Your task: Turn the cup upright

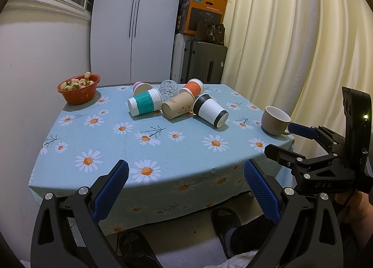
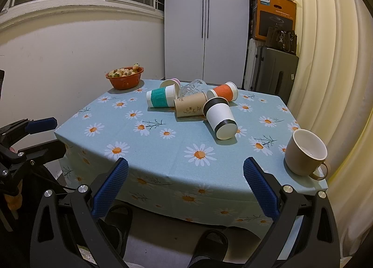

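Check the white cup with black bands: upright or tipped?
Tipped. The white cup with black bands lies on its side on the tablecloth, base facing the camera.

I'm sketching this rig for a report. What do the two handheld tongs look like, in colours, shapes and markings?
Both tongs, left and right, are matte black frames with triangular cut-outs and silver round bolts at the joints. Each finger carries a long blue pad with a fine ridged grid texture. Seen from the side, the right one shows embossed letters on its body, apparently "DAS", and a small lit indicator.

A table with a daisy-print blue cloth (image 2: 163, 151) carries a red bowl of strawberries (image 2: 124, 78), a heap of toppled cups (image 2: 193, 102), and an upright beige mug (image 2: 305, 152) near its edge.
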The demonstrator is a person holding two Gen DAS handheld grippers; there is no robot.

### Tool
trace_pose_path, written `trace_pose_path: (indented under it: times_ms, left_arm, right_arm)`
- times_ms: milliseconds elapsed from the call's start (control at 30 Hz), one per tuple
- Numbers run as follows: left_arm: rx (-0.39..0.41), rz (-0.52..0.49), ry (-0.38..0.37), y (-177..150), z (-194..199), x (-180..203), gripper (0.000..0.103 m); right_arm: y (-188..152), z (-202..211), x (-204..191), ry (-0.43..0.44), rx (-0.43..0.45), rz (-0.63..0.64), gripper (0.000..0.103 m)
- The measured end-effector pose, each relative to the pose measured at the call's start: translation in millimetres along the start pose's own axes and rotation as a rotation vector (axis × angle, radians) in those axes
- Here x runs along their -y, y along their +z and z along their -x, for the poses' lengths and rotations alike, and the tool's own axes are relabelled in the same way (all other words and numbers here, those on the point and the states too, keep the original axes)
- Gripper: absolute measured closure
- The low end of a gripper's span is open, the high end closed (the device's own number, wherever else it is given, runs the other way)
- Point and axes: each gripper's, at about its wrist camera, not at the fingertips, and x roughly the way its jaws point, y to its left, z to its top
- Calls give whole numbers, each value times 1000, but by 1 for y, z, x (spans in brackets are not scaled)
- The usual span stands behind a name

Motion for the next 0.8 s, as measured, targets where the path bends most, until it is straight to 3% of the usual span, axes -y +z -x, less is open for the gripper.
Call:
trace_pose_path:
  times_ms: [500,800]
  left_arm:
    - [-8,19,2,1,1,-5,7]
    - [-29,50,-46,5,-4,-11,7]
  right_arm:
    - [-3,0,2,-1,-8,0,5]
    - [-1,-6,4,8,-55,5,5]
